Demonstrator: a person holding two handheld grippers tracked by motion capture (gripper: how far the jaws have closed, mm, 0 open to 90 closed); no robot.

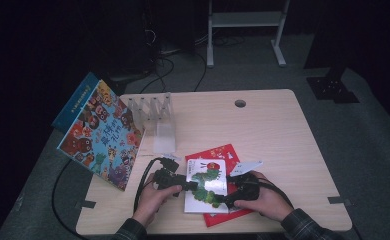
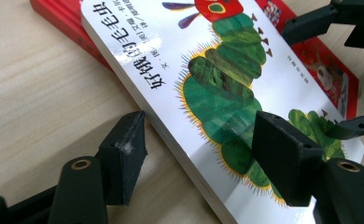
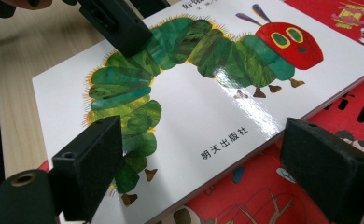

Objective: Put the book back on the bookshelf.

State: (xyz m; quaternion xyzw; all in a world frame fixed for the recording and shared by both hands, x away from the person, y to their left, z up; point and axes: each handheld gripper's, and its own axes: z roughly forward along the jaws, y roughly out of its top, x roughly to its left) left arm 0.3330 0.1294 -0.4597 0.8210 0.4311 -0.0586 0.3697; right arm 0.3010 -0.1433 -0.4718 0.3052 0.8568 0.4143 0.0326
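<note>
At the near edge of the table (image 1: 283, 150), a person is working both hands around a white caterpillar book (image 1: 208, 187). The left gripper (image 1: 185, 186) is sitting at the book's left edge with its jaws apart, one hovering over the green caterpillar on the cover and the other down beside the book over the bare wood, so the edge is lying between them, but I can't tell if the pads are actually pressing on it. No sign of it being clamped yet. The right gripper (image 1: 222, 200) is coming in from the book's right side near its near corner, jaws spread wide and loose, one over the cover and one out over the red book (image 1: 220, 152) that's lying flat underneath. The caterpillar book is resting on top of that red one, a bit skewed. Further back, toward the left edge, a big colourful picture book (image 1: 103, 135) is leaning against a clear rack (image 1: 155, 115). Near the far edge there's a round cable hole (image 1: 240, 103).
</note>
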